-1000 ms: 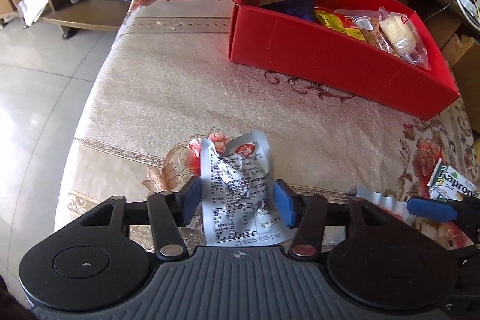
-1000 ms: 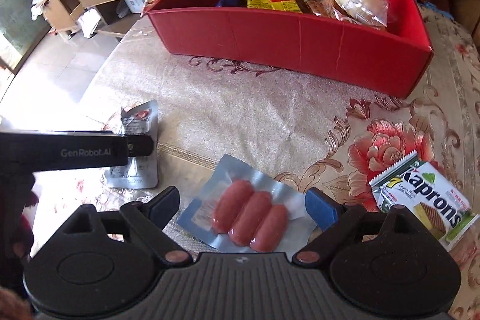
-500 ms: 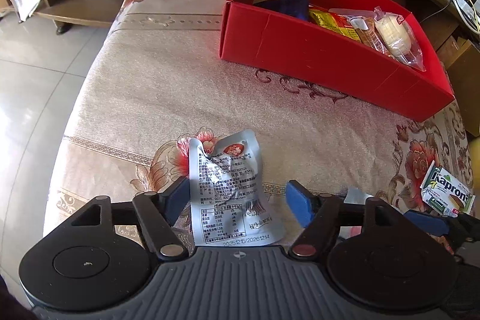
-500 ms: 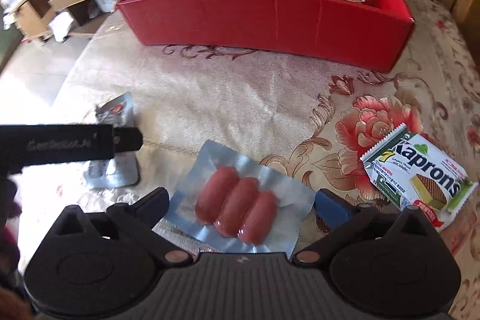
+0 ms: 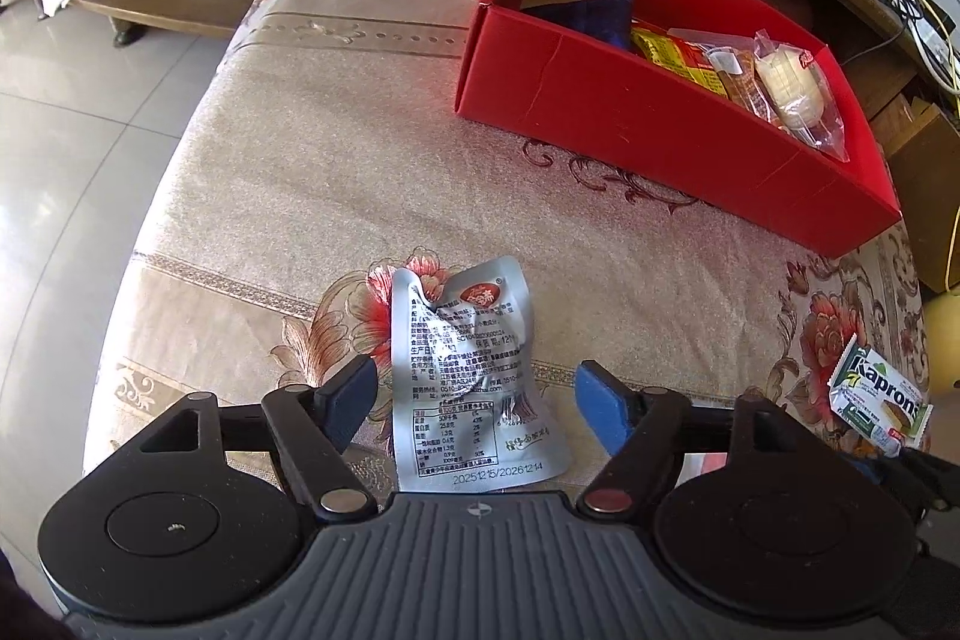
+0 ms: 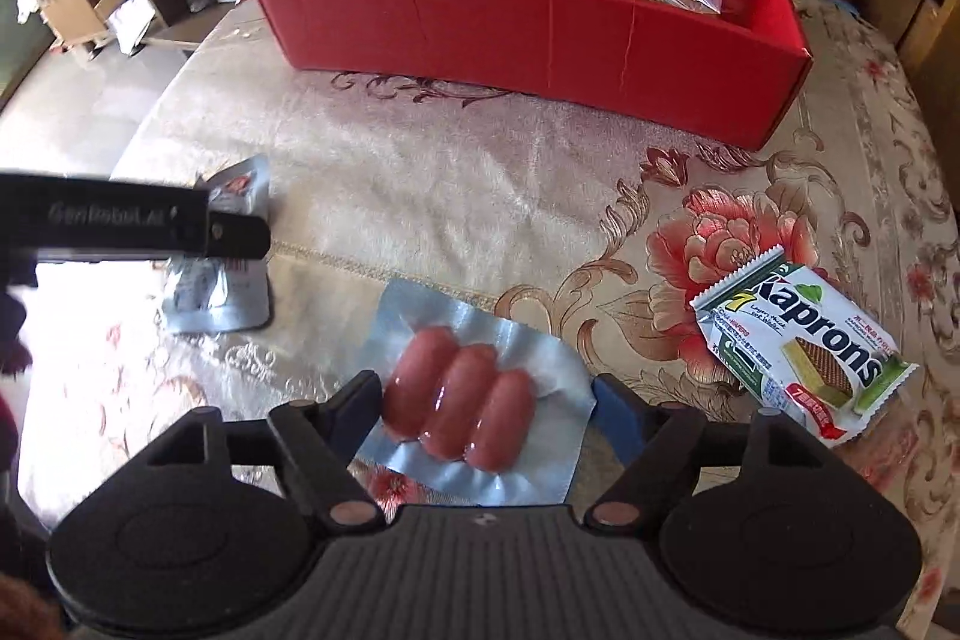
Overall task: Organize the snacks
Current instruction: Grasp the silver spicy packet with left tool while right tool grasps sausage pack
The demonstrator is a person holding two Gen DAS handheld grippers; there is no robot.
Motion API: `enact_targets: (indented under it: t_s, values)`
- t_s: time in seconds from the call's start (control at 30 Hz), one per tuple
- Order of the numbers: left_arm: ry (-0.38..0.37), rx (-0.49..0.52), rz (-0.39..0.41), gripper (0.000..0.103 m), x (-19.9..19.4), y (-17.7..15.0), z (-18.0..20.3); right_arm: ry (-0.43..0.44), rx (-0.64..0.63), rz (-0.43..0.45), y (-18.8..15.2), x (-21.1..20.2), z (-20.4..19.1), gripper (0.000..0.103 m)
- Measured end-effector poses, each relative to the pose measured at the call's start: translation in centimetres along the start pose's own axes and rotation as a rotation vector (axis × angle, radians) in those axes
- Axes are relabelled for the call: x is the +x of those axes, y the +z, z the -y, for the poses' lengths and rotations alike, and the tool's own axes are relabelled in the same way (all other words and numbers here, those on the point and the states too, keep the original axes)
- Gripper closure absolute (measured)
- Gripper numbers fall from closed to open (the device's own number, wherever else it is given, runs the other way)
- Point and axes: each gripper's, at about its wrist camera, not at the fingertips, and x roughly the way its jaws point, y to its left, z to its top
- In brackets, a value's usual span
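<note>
The right hand-held gripper (image 6: 486, 403) has just been narrowing around the sausage pack (image 6: 465, 403): its left pad looks to meet the pack's edge, the right one stands just clear, so nothing is clamped yet. The three sausages run slantwise across the gap between the pads. The left hand-held gripper (image 5: 474, 400), jaws just parted, straddles the silver pouch (image 5: 465, 376) lengthwise without touching it; the red box (image 6: 540, 22) lies well beyond both on the table (image 6: 480, 196).
</note>
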Motion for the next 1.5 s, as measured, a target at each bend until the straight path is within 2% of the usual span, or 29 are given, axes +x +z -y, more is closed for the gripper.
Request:
enact_targets:
  t_s: [0.07, 0.1, 0.13, 0.17, 0.2, 0.23, 0.37, 0.4, 0.47, 0.53, 0.6, 0.67, 0.77, 0.83, 0.9, 0.97, 1.07, 1.1, 1.13, 1.33, 1.5]
  values:
    - [-0.005, -0.006, 0.002, 0.024, -0.2, 0.1, -0.1, 0.008, -0.015, 0.015, 0.1, -0.6, -0.1, 0.03]
    - [-0.014, -0.01, 0.006, 0.024, -0.4, 0.2, -0.1, 0.01, -0.023, 0.027, 0.2, -1.0, -0.1, 0.035]
    - [-0.022, -0.017, 0.012, 0.024, -0.6, 0.3, -0.3, 0.006, -0.029, 0.044, 0.3, -1.5, 0.0, 0.063]
    - [-0.029, -0.028, 0.018, 0.023, -0.9, 0.5, -0.5, 0.024, -0.023, 0.045, 0.5, -1.8, 0.2, 0.075]
    - [-0.034, -0.041, 0.025, 0.023, -1.1, 0.6, -0.7, 0.078, 0.016, 0.03, 0.8, -1.9, 1.0, 0.08]
    - [-0.037, -0.053, 0.03, 0.022, -1.3, 0.8, -0.9, 0.105, 0.043, 0.026, 1.1, -2.0, 1.5, 0.08]
    - [-0.025, -0.088, 0.016, 0.022, -0.7, 0.8, -1.5, 0.098, 0.093, 0.022, 1.0, -1.6, 2.6, 0.079]
    - [-0.022, -0.092, 0.008, 0.022, -0.4, 0.7, -1.5, 0.11, 0.121, 0.008, 0.9, -1.4, 2.9, 0.076]
    - [-0.016, -0.092, -0.003, 0.022, 0.0, 0.5, -1.3, 0.14, 0.164, -0.02, 0.6, -1.1, 3.1, 0.068]
    - [-0.02, -0.088, 0.003, 0.022, -0.2, 0.6, -1.2, 0.162, 0.181, -0.032, 0.2, -1.0, 2.6, 0.046]
    - [-0.032, -0.095, 0.013, 0.021, -0.5, 0.8, -1.1, 0.181, 0.16, -0.035, 0.0, -0.9, 1.5, 0.031]
    - [-0.035, -0.092, 0.015, 0.021, -0.6, 0.8, -1.1, 0.19, 0.141, -0.035, 0.1, -0.7, 0.2, 0.03]
    - [-0.032, -0.096, 0.009, 0.021, -0.6, 0.7, -1.5, 0.171, 0.117, -0.035, 0.5, 0.0, -1.3, 0.023]
    - [-0.03, -0.104, 0.005, 0.021, -0.6, 0.7, -1.9, 0.153, 0.086, -0.035, 0.5, 0.6, -2.3, 0.007]
    - [-0.027, -0.107, 0.0, 0.021, -0.5, 0.6, -2.2, 0.14, 0.027, -0.033, 0.3, 1.2, -3.6, 0.0]
    - [-0.024, -0.108, -0.005, 0.021, -0.5, 0.6, -2.2, 0.09, -0.022, -0.023, 0.0, 1.4, -4.6, 0.0]
    - [-0.028, -0.102, -0.007, 0.02, -0.7, 0.5, -2.0, 0.103, -0.01, -0.021, -0.1, 1.3, -4.3, 0.001]
    - [-0.029, -0.101, -0.006, 0.02, -0.7, 0.5, -2.0, 0.106, -0.03, -0.022, -0.1, 1.1, -4.2, 0.01]
    - [-0.029, -0.102, -0.004, 0.02, -0.8, 0.5, -2.0, 0.087, -0.053, -0.016, -0.2, 0.7, -4.0, 0.029]
    - [-0.026, -0.102, -0.009, 0.018, -0.6, 0.4, -1.8, 0.065, -0.074, -0.014, -1.0, -0.5, -1.8, 0.031]
    - [0.015, -0.081, -0.003, 0.016, 0.1, 0.8, -1.0, 0.092, -0.033, 0.051, -0.3, -2.6, -0.5, 0.031]
